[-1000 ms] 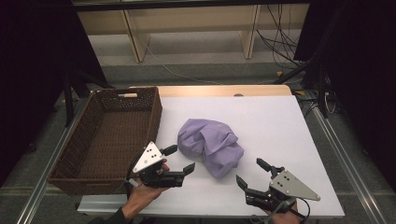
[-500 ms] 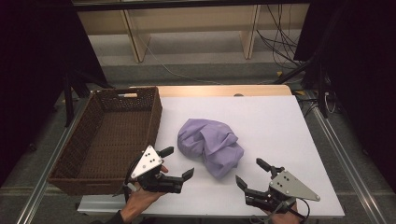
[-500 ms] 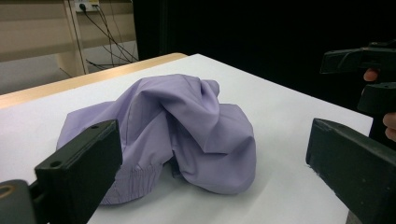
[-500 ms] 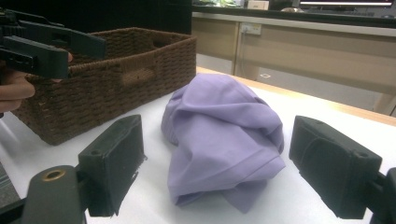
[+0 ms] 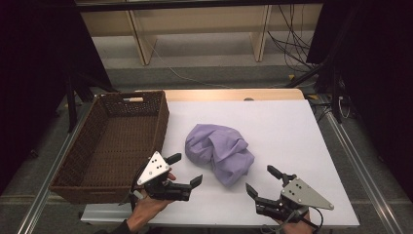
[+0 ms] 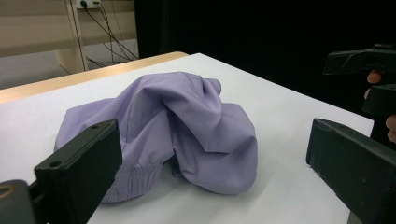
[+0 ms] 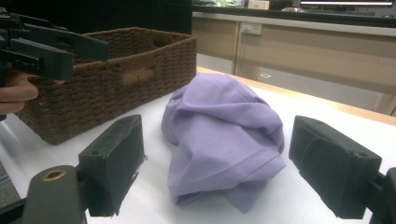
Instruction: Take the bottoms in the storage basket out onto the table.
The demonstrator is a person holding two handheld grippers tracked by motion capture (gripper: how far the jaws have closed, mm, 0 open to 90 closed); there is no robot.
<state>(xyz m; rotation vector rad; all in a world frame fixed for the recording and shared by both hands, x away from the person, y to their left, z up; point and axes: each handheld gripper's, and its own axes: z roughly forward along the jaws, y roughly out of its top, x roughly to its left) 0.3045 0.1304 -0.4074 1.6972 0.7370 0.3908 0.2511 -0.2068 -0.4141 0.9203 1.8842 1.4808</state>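
step: approach crumpled lilac garment | left tool: jaws just opened wide, empty, garment just ahead | right tool: wide, empty, garment ahead-left | tip: pinch a raised fold, not bench; wicker basket beside left tool
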